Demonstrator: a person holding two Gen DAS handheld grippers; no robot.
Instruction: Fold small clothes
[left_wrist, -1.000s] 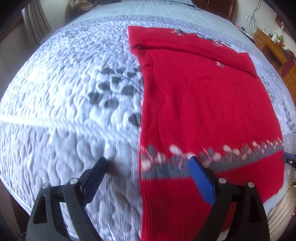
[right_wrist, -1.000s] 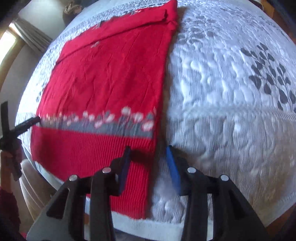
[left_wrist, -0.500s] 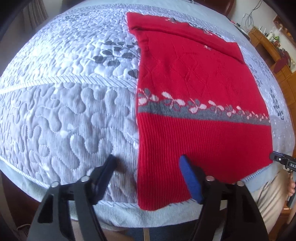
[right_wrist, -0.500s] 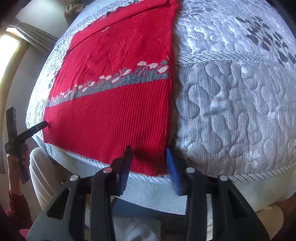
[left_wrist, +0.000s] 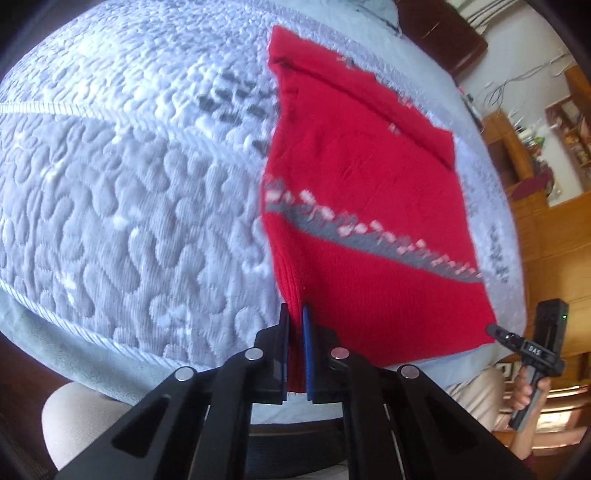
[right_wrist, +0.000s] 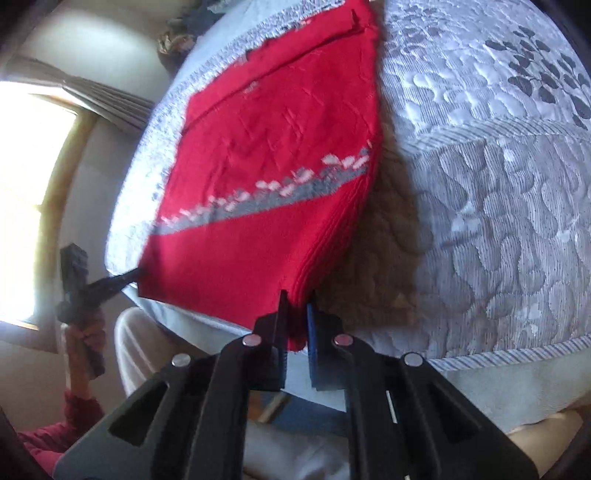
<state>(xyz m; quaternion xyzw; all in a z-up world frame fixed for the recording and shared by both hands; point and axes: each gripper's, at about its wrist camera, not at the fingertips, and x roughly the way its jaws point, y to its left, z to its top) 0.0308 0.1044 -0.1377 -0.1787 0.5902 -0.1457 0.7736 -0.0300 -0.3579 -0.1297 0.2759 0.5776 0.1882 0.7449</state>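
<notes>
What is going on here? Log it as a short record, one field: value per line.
garment: red sweater, grey band with pale flowers
surface: quilted bedspread
left gripper: fingers shut on sweater's near left hem corner
right gripper: fingers shut on near right hem corner
hem: both near corners raised off bedspread
far end: lying flat

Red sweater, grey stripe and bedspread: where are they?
red sweater (left_wrist: 369, 177), left wrist view, plain middle.
grey stripe (right_wrist: 258, 206), right wrist view, band's middle.
bedspread (left_wrist: 129, 203), left wrist view, bare quilted part.
</notes>
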